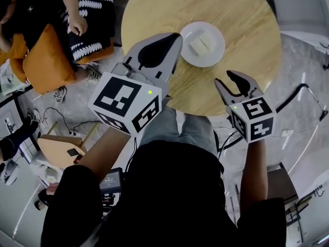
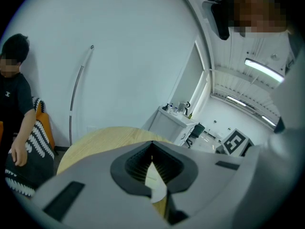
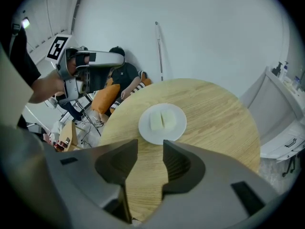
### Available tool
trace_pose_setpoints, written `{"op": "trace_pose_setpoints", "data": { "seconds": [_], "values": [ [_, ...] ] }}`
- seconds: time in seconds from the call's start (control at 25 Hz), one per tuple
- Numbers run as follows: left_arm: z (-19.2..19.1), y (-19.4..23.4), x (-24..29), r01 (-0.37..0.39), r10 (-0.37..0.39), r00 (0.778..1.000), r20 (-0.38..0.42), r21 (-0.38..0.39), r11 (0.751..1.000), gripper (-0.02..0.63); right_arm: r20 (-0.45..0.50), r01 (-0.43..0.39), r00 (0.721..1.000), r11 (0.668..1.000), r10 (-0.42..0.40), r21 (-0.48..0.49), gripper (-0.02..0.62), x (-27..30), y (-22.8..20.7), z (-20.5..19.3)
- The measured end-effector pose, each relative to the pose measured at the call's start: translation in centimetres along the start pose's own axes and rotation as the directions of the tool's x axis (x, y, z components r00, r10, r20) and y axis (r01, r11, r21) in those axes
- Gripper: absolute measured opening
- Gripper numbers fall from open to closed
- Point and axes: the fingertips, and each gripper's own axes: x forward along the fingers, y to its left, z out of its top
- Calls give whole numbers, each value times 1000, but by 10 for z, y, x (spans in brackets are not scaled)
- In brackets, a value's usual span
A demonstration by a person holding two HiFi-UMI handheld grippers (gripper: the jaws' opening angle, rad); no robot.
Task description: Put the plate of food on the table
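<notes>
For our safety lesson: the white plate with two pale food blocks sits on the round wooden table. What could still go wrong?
In the head view, the shut left gripper shows close beside the rim of the round white plate; a sideways swing might knock it. The two pale food blocks lie loose, so a bump could slide them onto the round wooden table.

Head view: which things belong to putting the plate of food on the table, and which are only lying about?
Job: plate, food, table, left gripper, right gripper.
Lying about: orange cushion, floor cables, seated person.
</notes>
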Motion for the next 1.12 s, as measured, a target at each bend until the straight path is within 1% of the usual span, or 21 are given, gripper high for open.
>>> {"op": "trace_pose_setpoints", "data": {
  "seconds": [0.24, 0.4, 0.48, 0.56, 0.6, 0.8, 0.92, 1.12],
  "values": [
    [20, -9, -3, 18, -18, 1000, 13, 30, 999, 6, 38, 24, 999, 1000, -23, -10, 158, -14, -2, 21],
    [28, -7, -10, 6, -7, 1000, 23, 33, 999, 6, 54, 37, 998, 999, -36, -27, 130, -18, 1, 32],
    [32, -7, -14, 1, -2, 1000, 29, 36, 999, 6, 63, 55, 997, 998, -53, -26, 89, -22, 2, 37],
    [36, -9, -17, -2, 1, 999, 37, 42, 999, 6, 68, 84, 994, 996, -82, -23, 27, -25, -1, 39],
    [38, -10, -19, -3, 1, 999, 41, 45, 999, 6, 71, 94, 993, 995, -92, -24, 12, -27, -1, 41],
    [48, -14, -33, -8, 4, 998, 63, 56, 998, 6, 99, 98, 991, 995, -94, -34, 9, -38, 4, 54],
    [52, -17, -40, -10, 6, 997, 76, 62, 998, 6, 121, 113, 987, 992, -106, -52, 9, -45, 5, 62],
    [59, -28, -53, -6, -2, 995, 97, 77, 997, 6, 148, 117, 983, 991, -107, -66, 9, -60, 15, 68]
  ]
}}
